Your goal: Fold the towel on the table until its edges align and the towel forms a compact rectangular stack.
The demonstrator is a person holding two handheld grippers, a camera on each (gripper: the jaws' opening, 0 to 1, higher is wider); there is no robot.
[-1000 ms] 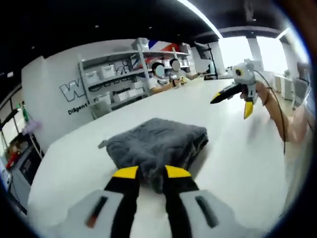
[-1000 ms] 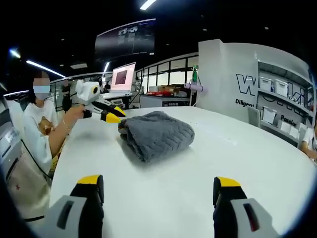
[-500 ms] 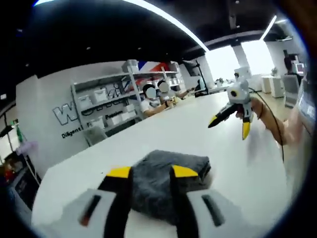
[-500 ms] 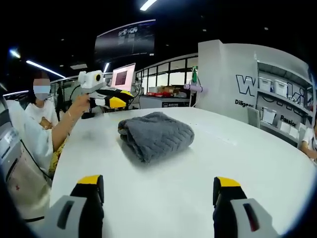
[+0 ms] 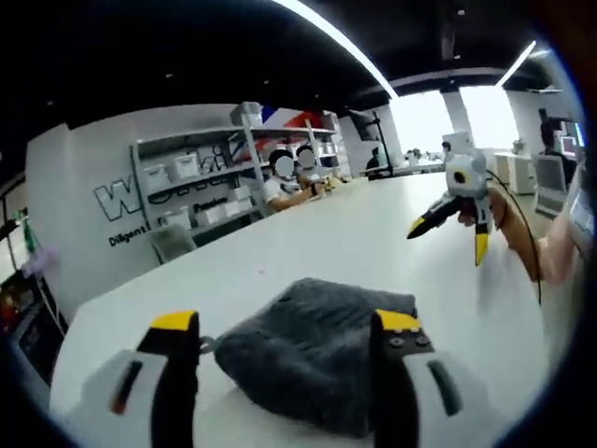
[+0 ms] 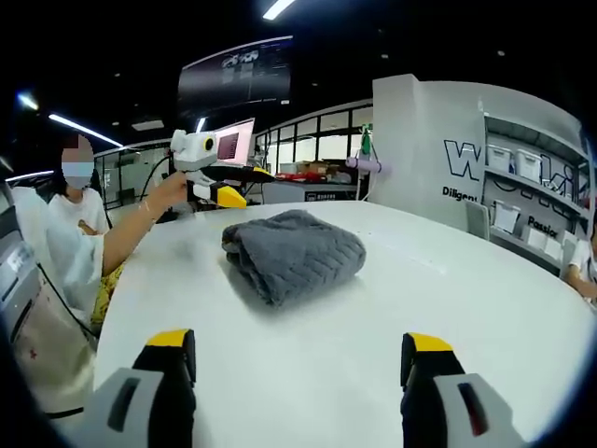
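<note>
A grey towel lies folded into a thick, rounded bundle on the white table. In the left gripper view the towel sits low between my left gripper's open jaws, which hover above its near side with nothing held. From the right gripper view, the left gripper hangs in the air behind the towel's far left edge, jaws apart. My right gripper is open over bare table, well short of the towel. In the left gripper view, the right gripper is raised at the right, open.
The person holding the grippers stands at the table's left edge in the right gripper view. Shelves with boxes line the wall, two people sit at the table's far end, and a monitor stands behind.
My left gripper's jaws have spread from nearly shut at the towel's edge to wide open, and it has lifted up and away from the towel. The right gripper has stayed still.
</note>
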